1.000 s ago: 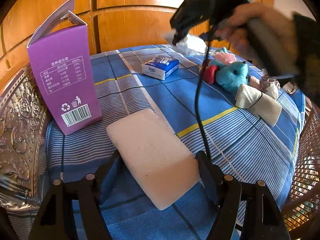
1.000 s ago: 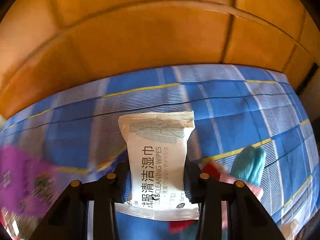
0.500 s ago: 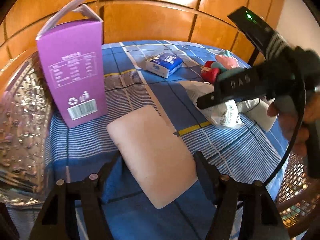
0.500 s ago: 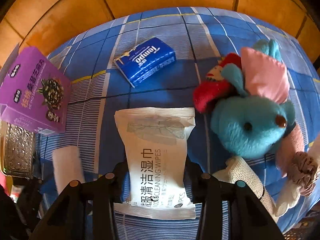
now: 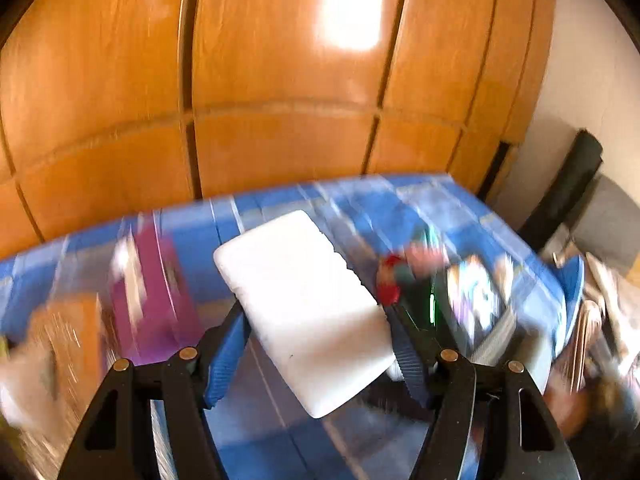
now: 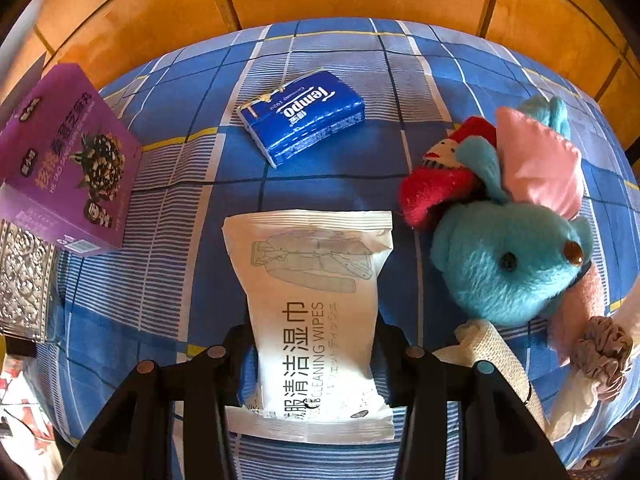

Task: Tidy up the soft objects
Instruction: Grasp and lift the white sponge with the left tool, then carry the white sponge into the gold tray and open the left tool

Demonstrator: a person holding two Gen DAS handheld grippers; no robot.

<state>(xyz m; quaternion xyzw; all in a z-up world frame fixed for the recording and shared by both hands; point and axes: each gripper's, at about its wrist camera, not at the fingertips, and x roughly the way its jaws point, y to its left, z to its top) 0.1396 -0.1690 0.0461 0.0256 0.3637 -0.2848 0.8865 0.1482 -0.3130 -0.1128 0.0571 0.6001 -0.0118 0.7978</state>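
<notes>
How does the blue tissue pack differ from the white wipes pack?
The tissue pack is blue, smaller, and lies free and askew on the checked cloth; the wipes pack is white, larger, and sits lengthwise between the right tongs. Both are soft plastic-wrapped packs.

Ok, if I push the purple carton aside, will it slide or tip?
Probably tips: the purple carton stands upright, tall on a narrow base. It looks like stiff cardboard, so it should topple whole, not crumple. Weight unclear.
</notes>
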